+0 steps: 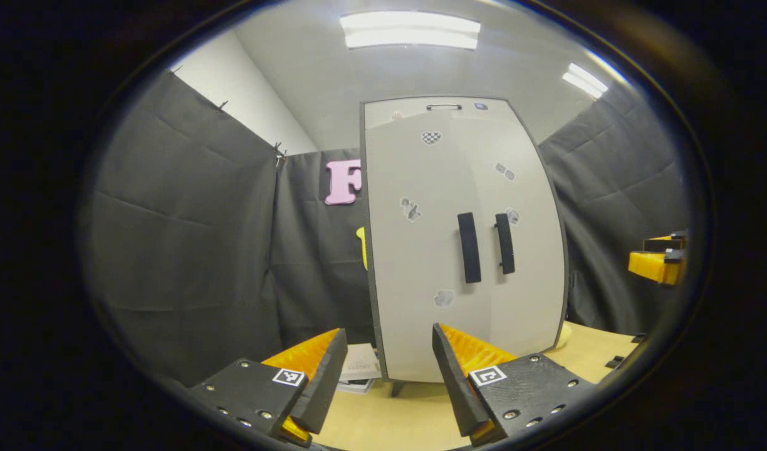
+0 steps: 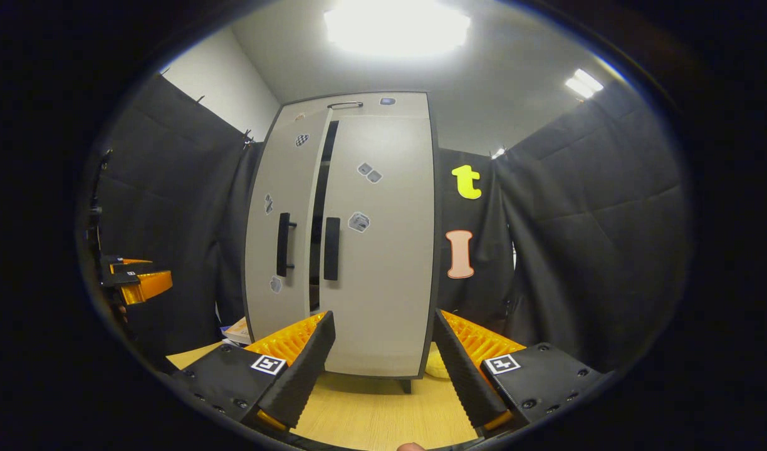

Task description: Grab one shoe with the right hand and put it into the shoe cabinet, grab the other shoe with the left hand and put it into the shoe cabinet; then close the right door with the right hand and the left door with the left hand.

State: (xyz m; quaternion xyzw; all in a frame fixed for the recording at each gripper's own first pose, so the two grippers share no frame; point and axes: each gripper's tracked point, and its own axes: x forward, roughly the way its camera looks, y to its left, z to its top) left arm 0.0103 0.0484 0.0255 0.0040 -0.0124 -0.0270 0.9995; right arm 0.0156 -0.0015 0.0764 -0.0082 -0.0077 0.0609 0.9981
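No brand or readable writing shows on the shoe cabinet (image 2: 352,238), only a handful of small stickers. It stands on the bench (image 2: 371,413) at twelve o'clock in both views, with two doors and two dark handles. In the right gripper view the left door (image 2: 283,238) is slightly ajar; the inside is too dark to tell. The left gripper (image 1: 390,376) and right gripper (image 2: 383,369) each have fingers spread wide, holding nothing.

Left gripper (image 1: 390,363) hangs in front of the shoe cabinet (image 1: 421,250), fingers spread wide with nothing between them. Both pale doors look pushed to, their two dark handles (image 1: 469,247) side by side. The other gripper (image 1: 659,260) pokes in at the right edge, above the wooden table (image 1: 408,419).
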